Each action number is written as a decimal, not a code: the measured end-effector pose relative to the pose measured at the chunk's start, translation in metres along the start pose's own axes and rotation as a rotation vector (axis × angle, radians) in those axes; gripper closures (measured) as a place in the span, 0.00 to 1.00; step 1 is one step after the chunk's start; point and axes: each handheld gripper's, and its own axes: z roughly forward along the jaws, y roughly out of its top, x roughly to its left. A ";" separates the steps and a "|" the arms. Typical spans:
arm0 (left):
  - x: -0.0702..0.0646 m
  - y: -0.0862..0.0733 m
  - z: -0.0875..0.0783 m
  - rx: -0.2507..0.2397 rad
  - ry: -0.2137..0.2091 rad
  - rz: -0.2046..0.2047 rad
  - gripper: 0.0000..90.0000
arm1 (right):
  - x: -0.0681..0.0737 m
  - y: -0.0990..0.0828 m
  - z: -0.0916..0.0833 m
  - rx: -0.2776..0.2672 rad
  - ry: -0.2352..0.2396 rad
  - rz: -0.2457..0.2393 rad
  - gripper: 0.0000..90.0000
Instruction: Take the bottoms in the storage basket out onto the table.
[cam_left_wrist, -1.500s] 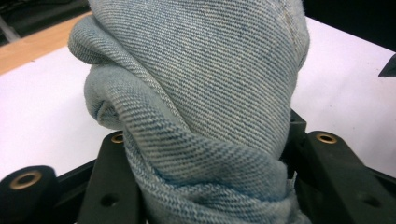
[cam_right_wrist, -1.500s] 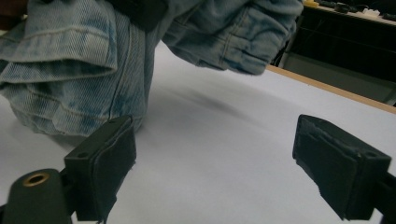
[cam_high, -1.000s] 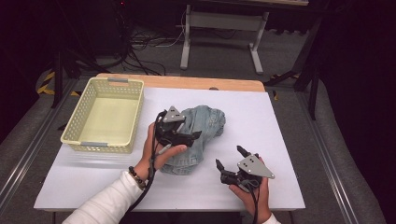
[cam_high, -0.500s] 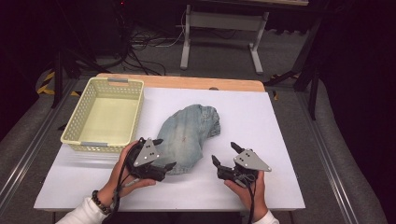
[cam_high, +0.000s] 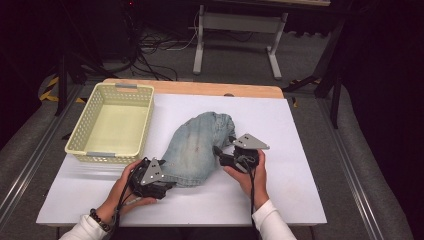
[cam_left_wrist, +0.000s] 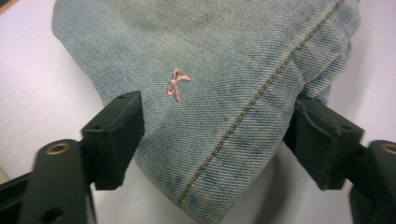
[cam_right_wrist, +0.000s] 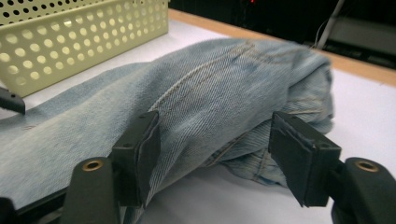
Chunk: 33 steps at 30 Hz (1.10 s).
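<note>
- We see a table (cam_high: 300, 130) with a white top and a bare wooden strip (cam_high: 200, 87) along its far edge.
- Grey floor (cam_high: 310, 55) lies beyond it, and grey padded surfaces (cam_high: 20, 160) flank the table left and right.
- A white metal stand (cam_high: 235, 35) sits on the far floor, its two feet pointing toward us.
- Black cables (cam_high: 155, 50) tangle on the floor, far left of the stand.
- Yellow-black tape (cam_high: 50, 90) marks the floor at far left.
- The room behind is dark; light falls mainly on the table.
</note>
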 end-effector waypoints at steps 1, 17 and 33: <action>0.001 0.000 0.001 0.010 -0.004 0.006 0.32 | 0.000 0.000 0.004 0.011 0.013 0.012 0.39; 0.012 -0.005 0.007 0.039 -0.109 -0.063 0.86 | -0.001 -0.019 0.019 0.054 0.096 0.054 0.89; 0.009 0.010 -0.044 -0.098 0.003 -0.009 0.96 | -0.003 0.009 -0.042 -0.119 0.018 -0.063 1.00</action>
